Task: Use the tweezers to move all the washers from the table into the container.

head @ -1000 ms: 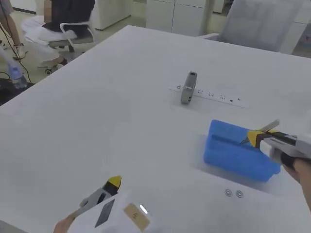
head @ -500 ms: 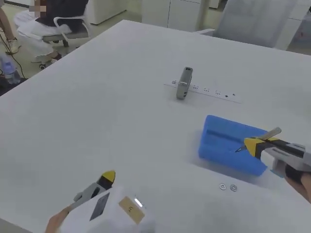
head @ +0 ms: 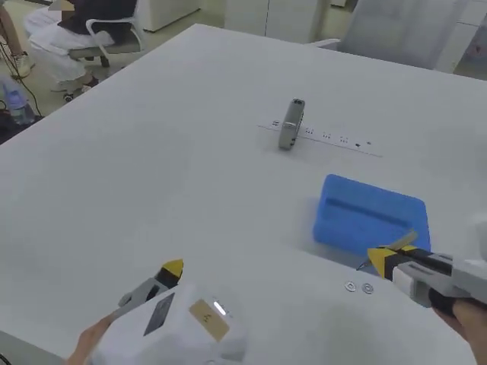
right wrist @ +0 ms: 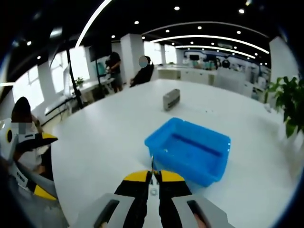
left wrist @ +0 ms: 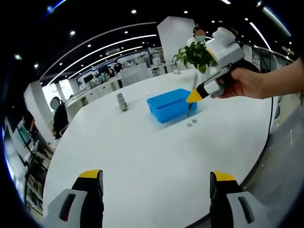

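Right tool: squeezing shut on the tweezers, their tips hanging near the washers.
Left tool: gaping wide over the table, holding nothing.
Washers: two lying on the table, just beside the blue box.

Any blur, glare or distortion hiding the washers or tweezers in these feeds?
Head view: even light, no glare; the washers are small but distinct on the table. Left gripper view: fisheye bends the table edge; washers are specks. Right gripper view: tweezers in the right gripper look soft, blue container clearer.
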